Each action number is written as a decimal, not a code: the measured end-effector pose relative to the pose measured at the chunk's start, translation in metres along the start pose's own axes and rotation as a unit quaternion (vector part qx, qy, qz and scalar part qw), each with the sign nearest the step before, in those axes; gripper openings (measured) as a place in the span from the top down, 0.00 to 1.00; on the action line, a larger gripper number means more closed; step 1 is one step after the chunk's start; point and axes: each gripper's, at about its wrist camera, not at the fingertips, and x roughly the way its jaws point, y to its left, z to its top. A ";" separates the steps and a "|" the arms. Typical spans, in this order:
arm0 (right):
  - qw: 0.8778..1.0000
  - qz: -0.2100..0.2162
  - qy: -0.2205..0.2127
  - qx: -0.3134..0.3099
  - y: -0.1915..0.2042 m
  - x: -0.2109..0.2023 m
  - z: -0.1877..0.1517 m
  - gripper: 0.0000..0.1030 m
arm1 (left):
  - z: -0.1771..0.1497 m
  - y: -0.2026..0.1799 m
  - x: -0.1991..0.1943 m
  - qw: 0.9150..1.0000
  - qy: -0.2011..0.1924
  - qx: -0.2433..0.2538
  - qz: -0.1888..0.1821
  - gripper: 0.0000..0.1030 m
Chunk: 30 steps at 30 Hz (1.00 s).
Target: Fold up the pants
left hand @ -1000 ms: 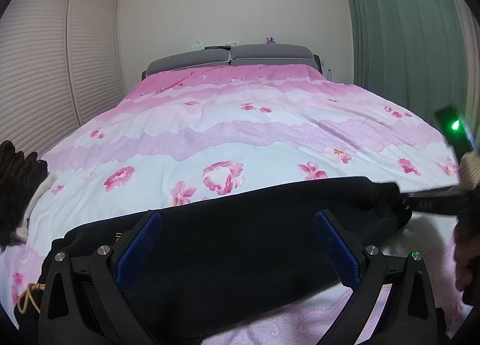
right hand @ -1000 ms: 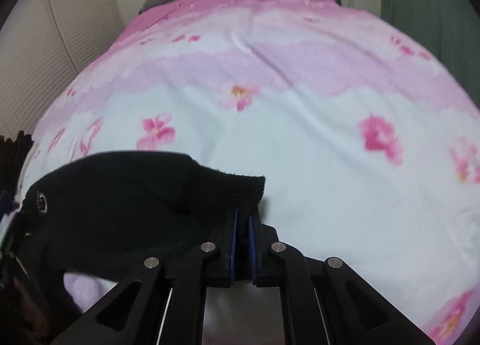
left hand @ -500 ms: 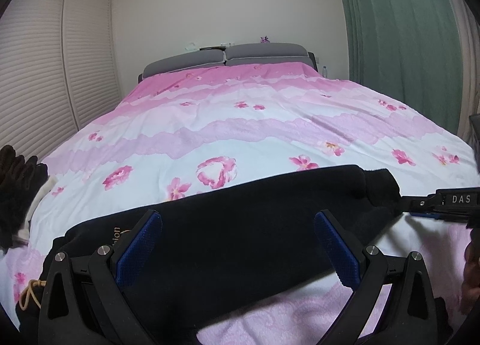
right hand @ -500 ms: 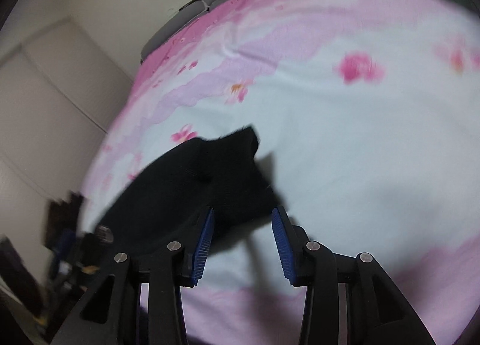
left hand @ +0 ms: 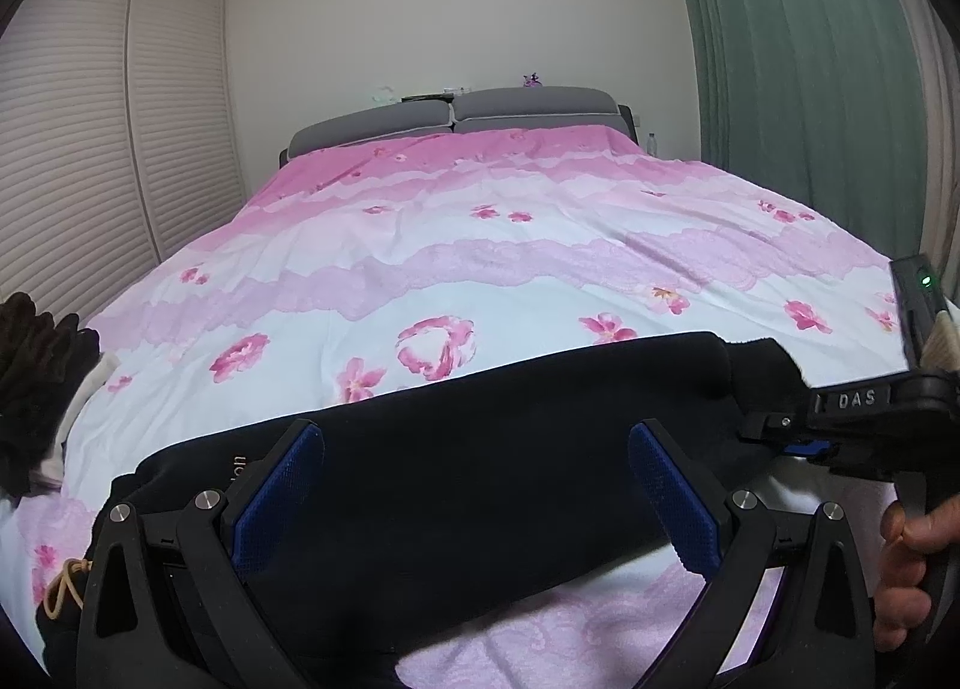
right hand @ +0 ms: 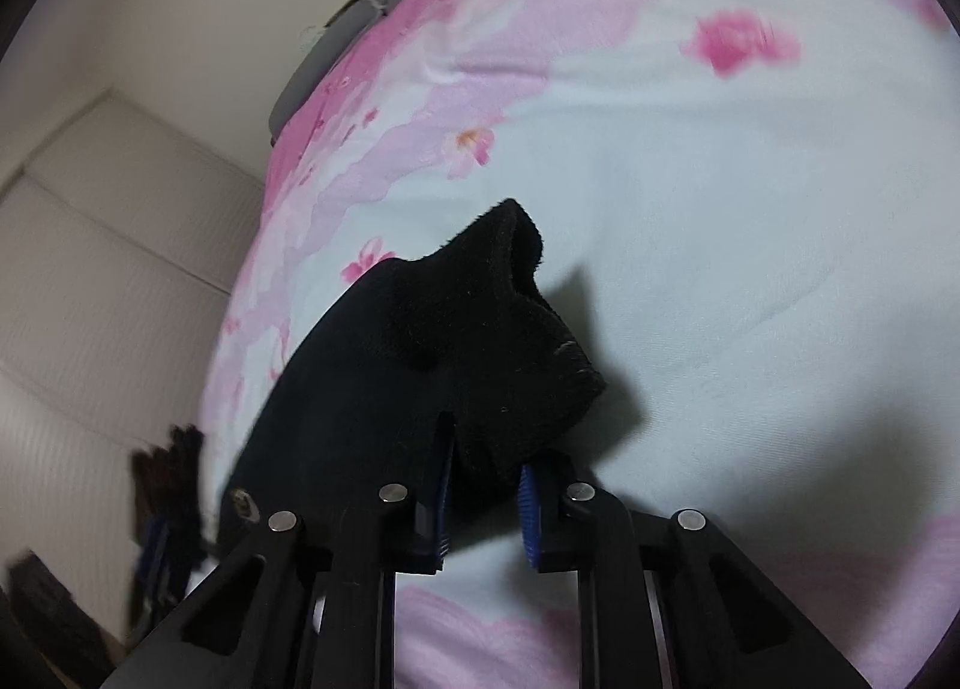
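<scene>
Black pants (left hand: 480, 443) lie in a long strip across the near edge of the bed, waist with an orange drawstring (left hand: 66, 590) at the left, leg cuffs at the right. My left gripper (left hand: 474, 497) is open above the middle of the pants. My right gripper (right hand: 483, 500) is closing around the cuff end (right hand: 492, 341) of the pants, the fabric sitting between its blue pads, which stand a small gap apart. The right gripper also shows in the left wrist view (left hand: 798, 437) at the cuffs.
The bed has a pink floral cover (left hand: 510, 245) and a grey headboard (left hand: 456, 116). A dark pile of clothes (left hand: 30, 365) sits at the left edge. White slatted closet doors (left hand: 90, 149) stand on the left, a green curtain (left hand: 798, 77) on the right.
The right gripper let go of the cuff, opened, then moved back onto the cuff end and narrowed around it. The left gripper stayed open and barely moved.
</scene>
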 end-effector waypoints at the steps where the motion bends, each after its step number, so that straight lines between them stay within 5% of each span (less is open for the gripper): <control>1: 1.000 -0.009 -0.005 -0.014 0.004 -0.006 -0.001 0.83 | 0.000 -0.001 0.000 1.000 0.001 -0.001 -0.001 0.00; 5: 0.996 -0.057 -0.013 -0.065 0.016 -0.018 -0.003 0.83 | -0.001 -0.003 0.001 1.000 0.007 -0.002 -0.006 0.00; 10: 0.998 -0.064 0.021 -0.021 -0.014 0.007 -0.004 0.82 | -0.004 -0.003 0.008 1.000 0.022 -0.007 -0.004 0.00; 15: 0.994 -0.095 0.003 -0.056 0.001 -0.010 -0.002 0.65 | -0.003 0.002 0.015 0.999 0.033 -0.014 0.001 0.00; 23: 0.974 -0.172 -0.066 -0.133 0.039 -0.063 -0.010 0.54 | 0.010 0.009 0.007 0.999 0.027 -0.031 -0.001 0.00; 27: 0.960 -0.181 -0.106 -0.185 0.053 -0.085 0.000 0.40 | 0.022 0.011 0.001 0.999 0.019 -0.030 -0.013 0.00; 30: 0.954 -0.160 -0.093 -0.235 0.064 -0.083 0.027 0.40 | 0.034 0.012 0.004 0.999 0.019 -0.033 -0.018 0.00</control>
